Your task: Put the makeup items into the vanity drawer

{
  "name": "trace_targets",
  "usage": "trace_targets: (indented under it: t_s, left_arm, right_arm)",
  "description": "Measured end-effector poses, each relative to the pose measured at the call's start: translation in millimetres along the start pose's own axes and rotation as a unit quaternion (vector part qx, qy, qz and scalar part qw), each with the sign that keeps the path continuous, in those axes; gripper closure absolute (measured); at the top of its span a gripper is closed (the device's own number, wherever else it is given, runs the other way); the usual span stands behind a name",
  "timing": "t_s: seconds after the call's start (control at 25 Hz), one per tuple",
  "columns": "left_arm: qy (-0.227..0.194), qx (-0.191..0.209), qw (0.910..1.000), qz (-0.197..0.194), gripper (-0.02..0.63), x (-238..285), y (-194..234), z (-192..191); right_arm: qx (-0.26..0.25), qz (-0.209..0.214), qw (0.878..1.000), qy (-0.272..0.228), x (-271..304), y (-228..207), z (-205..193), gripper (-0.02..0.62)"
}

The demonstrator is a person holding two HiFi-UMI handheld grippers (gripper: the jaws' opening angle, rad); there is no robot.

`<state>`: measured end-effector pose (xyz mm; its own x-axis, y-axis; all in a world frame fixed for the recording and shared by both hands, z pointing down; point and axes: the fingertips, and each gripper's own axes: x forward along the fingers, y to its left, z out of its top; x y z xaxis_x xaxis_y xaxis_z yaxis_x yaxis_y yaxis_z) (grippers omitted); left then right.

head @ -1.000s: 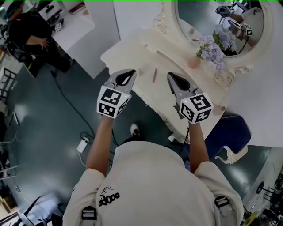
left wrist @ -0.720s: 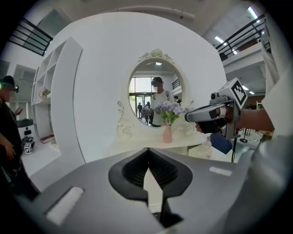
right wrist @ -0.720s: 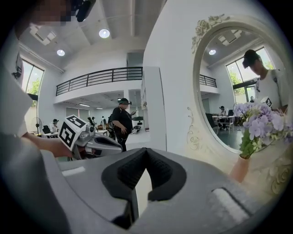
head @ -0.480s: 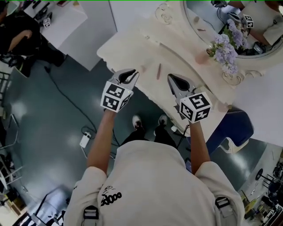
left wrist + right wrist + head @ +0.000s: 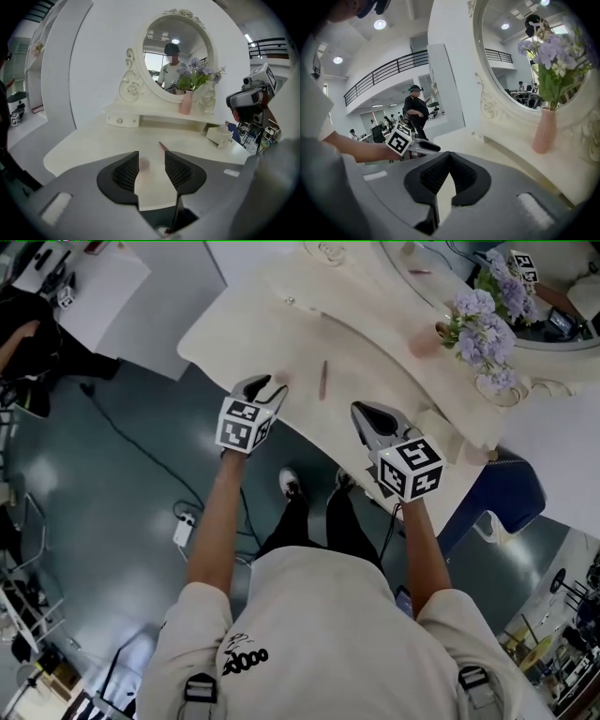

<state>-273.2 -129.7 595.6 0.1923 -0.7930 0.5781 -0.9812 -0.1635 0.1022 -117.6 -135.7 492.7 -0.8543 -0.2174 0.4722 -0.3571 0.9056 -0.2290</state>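
Left gripper view: the left gripper (image 5: 151,161) is opening its jaws, framing a small pink item (image 5: 142,163) on the vanity (image 5: 93,140), not yet pinched. The right gripper (image 5: 449,157) is closed and empty. Next move, likely: pinch the item.

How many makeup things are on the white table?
2. A slim reddish pencil lies mid-table; a small pink item lies between the left gripper's opening jaws. Others may be hidden.
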Motion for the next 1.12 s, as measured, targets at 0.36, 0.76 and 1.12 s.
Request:
trace_targets:
  t_s: [0.36, 0.76, 1.12]
  left_arm:
    - [0.036, 0.035, 0.9979, 0.040, 0.405, 43, 24, -27]
    - [0.050, 0.047, 0.9960, 0.058, 0.468, 37, 21, -24]
    - [-0.006, 0.084, 0.9964, -0.008, 0.474, 30, -58, 52]
  right_arm:
    - [0.000, -0.032, 0.999, 0.014, -18, -24, -28, 0.592]
    - [0.000, -0.059, 0.998, -0.008, -48, -32, -22, 0.592]
    - [0.040, -0.130, 0.989, -0.060, -104, -71, -11, 0.592]
